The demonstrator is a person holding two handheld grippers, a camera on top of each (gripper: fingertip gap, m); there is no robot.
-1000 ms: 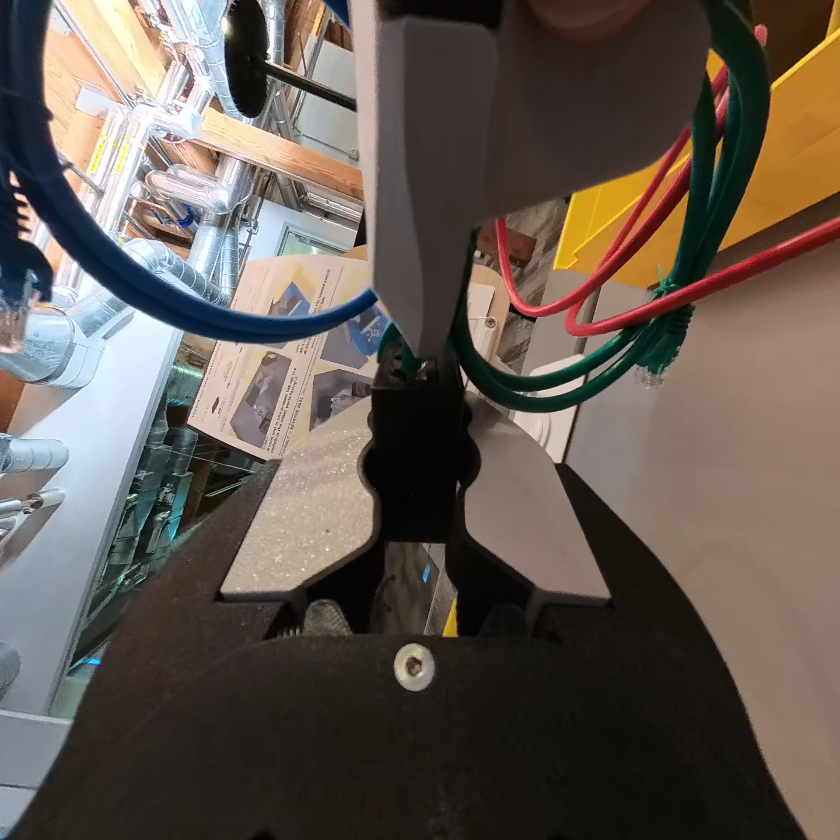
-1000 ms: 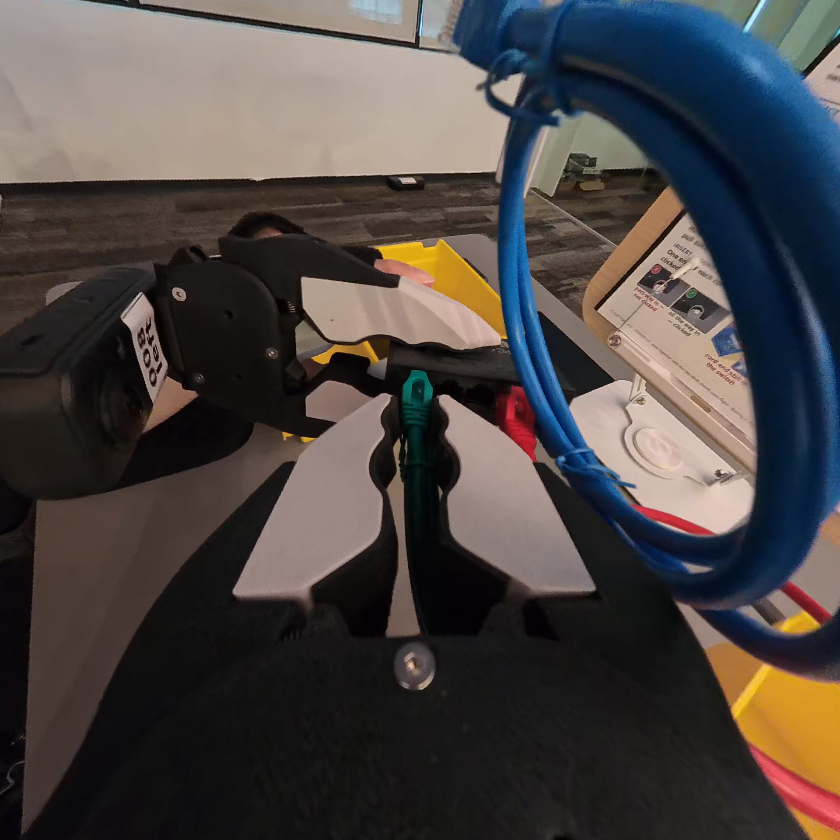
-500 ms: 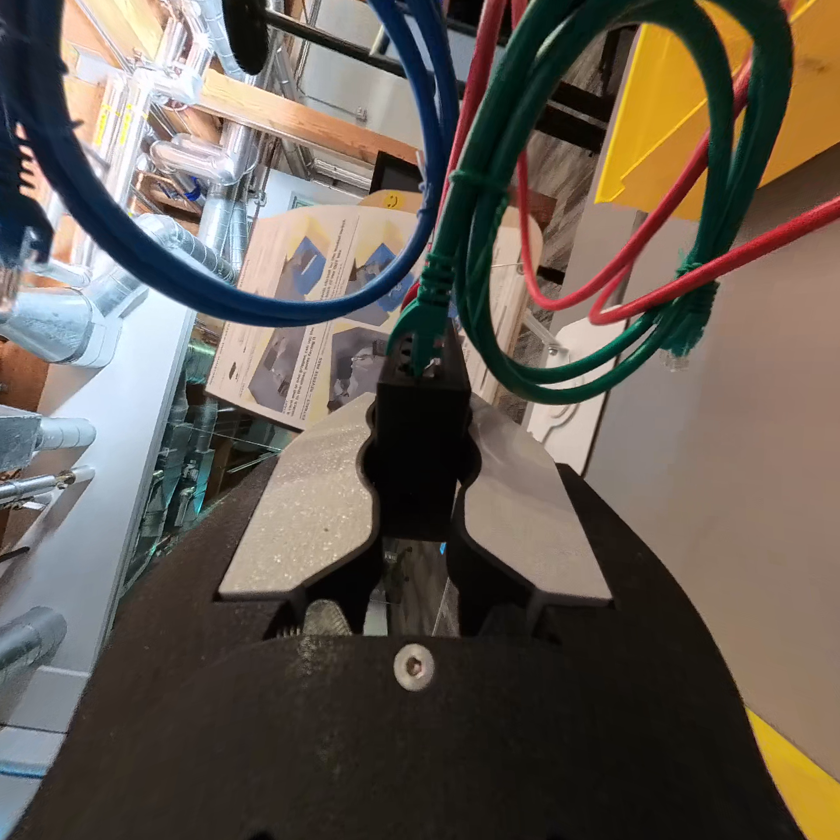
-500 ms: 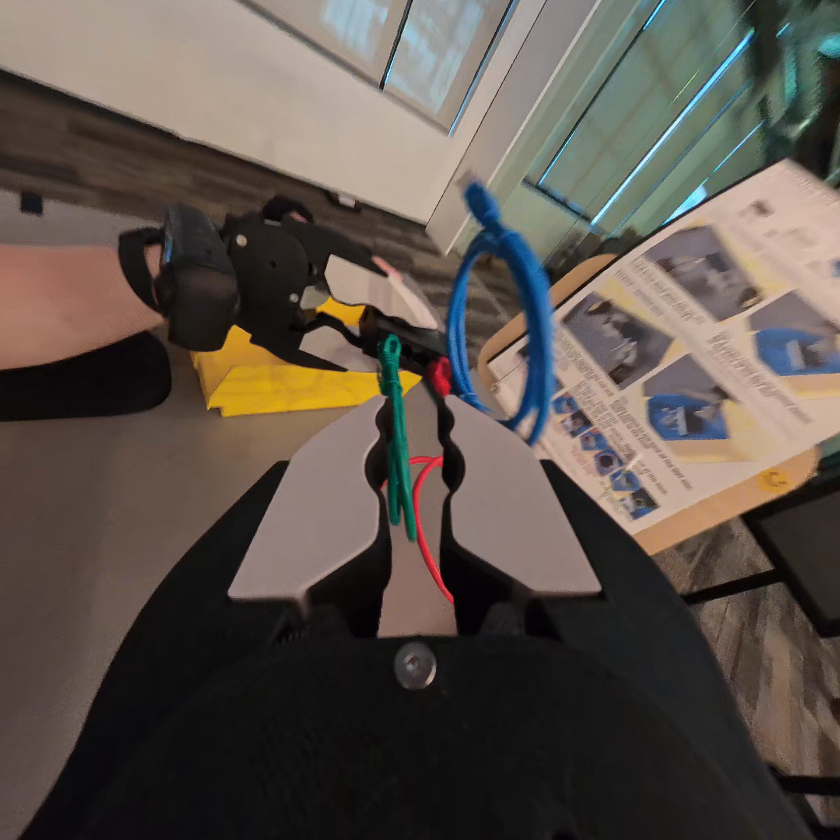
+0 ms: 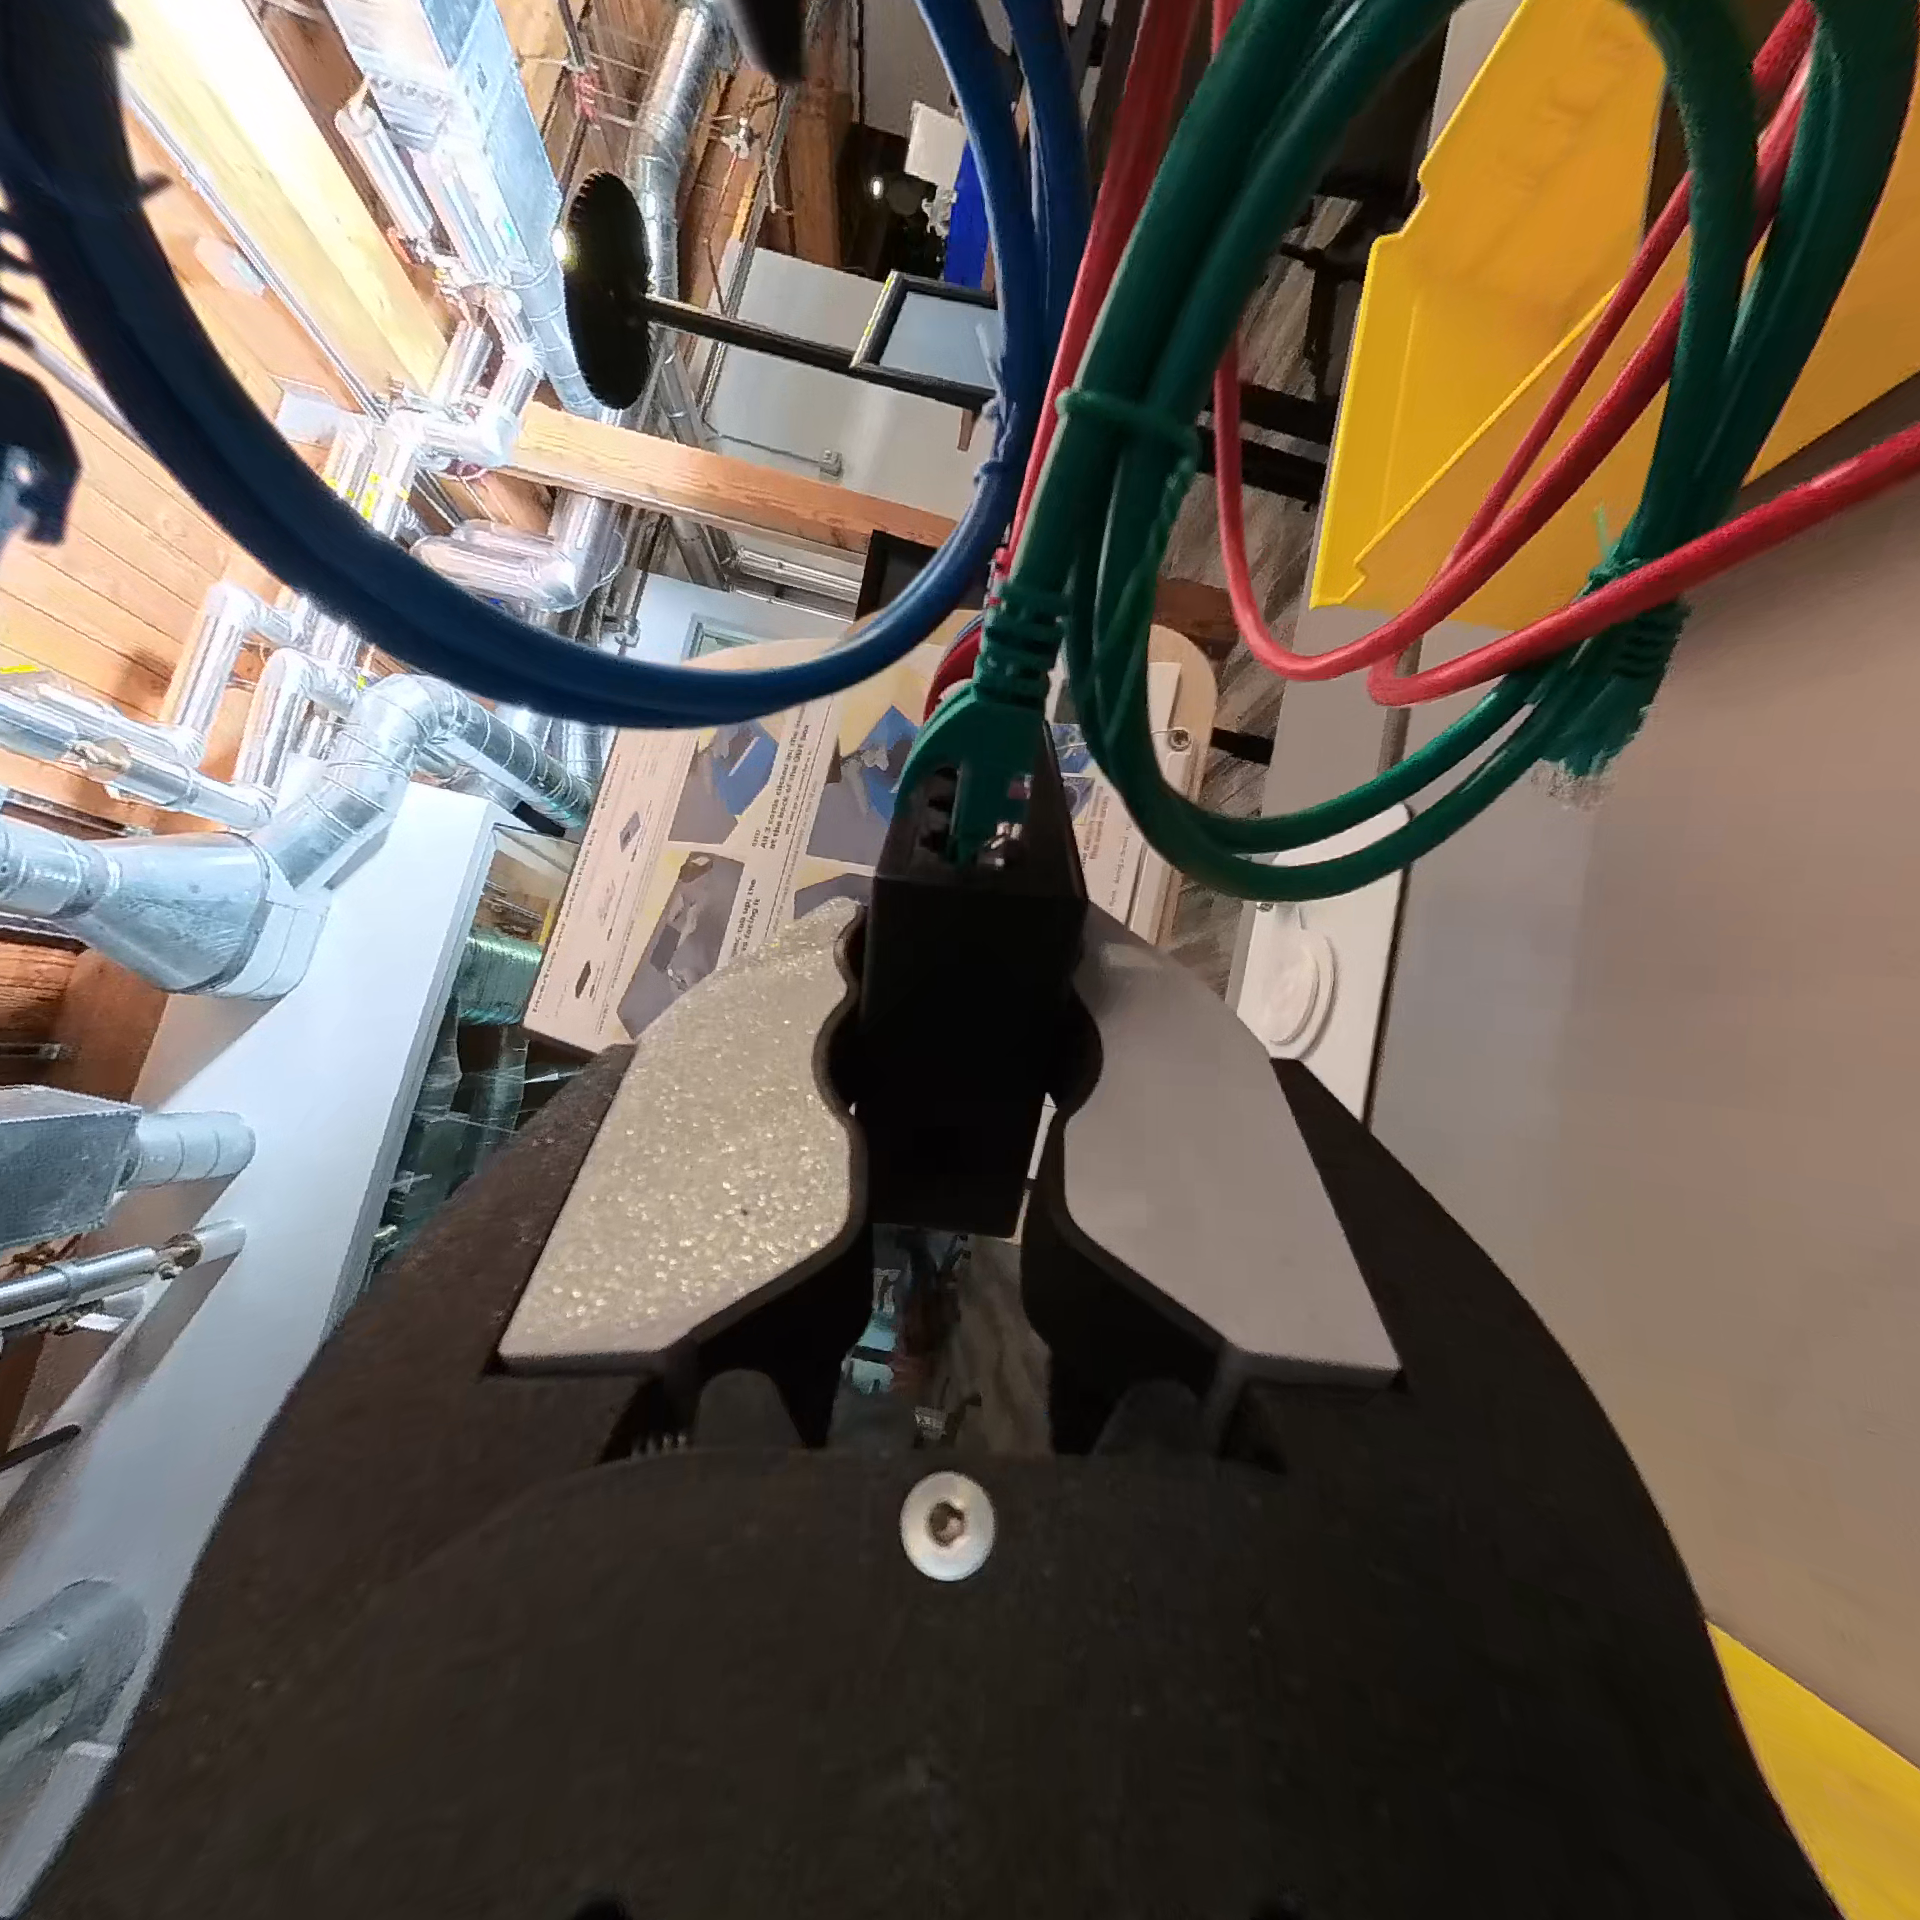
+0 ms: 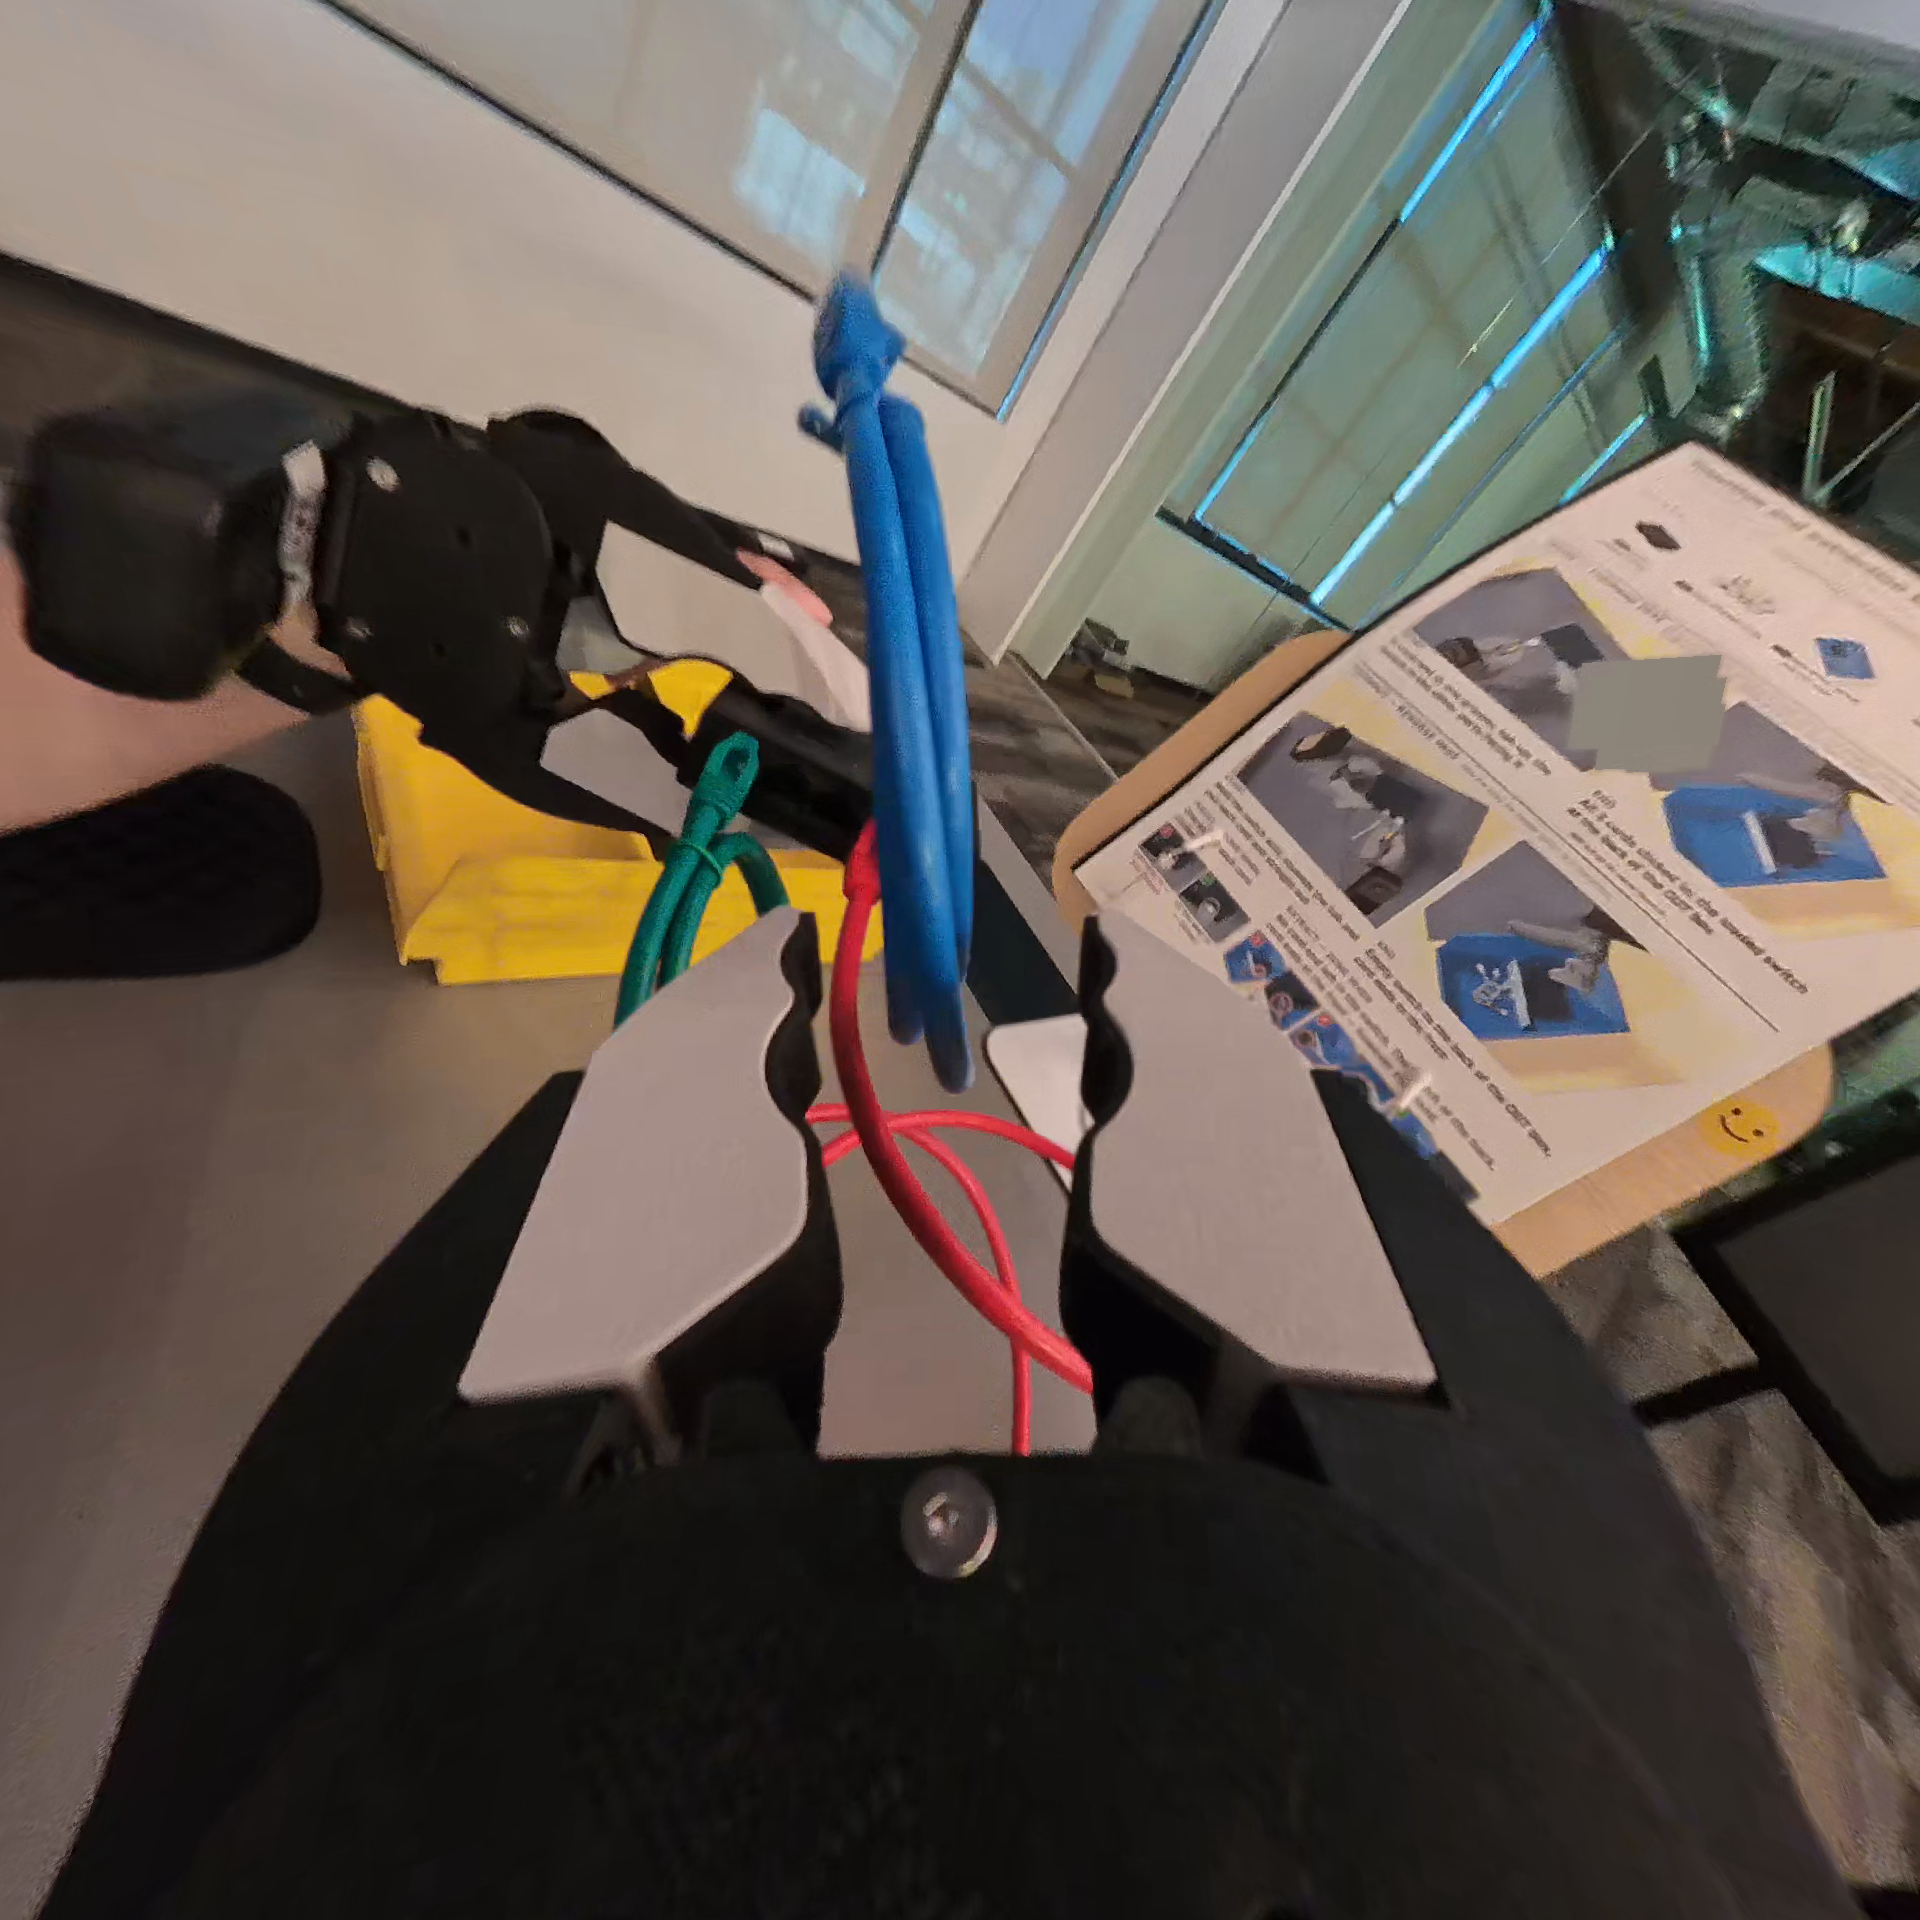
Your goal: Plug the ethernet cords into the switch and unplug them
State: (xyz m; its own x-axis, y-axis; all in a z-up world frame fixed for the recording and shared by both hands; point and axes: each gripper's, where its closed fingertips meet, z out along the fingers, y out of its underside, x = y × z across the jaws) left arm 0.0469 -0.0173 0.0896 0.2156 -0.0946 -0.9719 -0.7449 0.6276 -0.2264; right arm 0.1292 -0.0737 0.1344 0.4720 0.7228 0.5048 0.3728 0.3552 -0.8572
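Observation:
My left gripper (image 5: 961, 935) is shut on the black switch (image 5: 961, 1060) and holds it above the grey table (image 6: 260, 1091). A green cord (image 5: 997, 717) is plugged into the switch's port face. Its coil hangs to the right beside a red cord (image 5: 1475, 644), and a blue cord (image 5: 436, 613) loops to the left. In the right wrist view the left gripper (image 6: 665, 717) holds the switch (image 6: 790, 758), with the green cord (image 6: 717, 821), the red cord (image 6: 862, 1039) and the blue cord (image 6: 914, 727) hanging from it. My right gripper (image 6: 940, 966) is open wide and holds nothing. The red and blue cords hang beyond its jaws.
A yellow bin (image 6: 499, 883) stands on the table behind the left gripper; a yellow bin (image 5: 1507, 364) also shows in the left wrist view. An instruction sheet on a wooden board (image 6: 1507, 852) leans at the right. A white pad (image 6: 1039, 1060) lies near it. Left tips to right tips: about 11 centimetres.
My right gripper let go of the green cord at the switch, drew back and opened wide. My left gripper kept its hold on the switch, with the green cord still plugged in.

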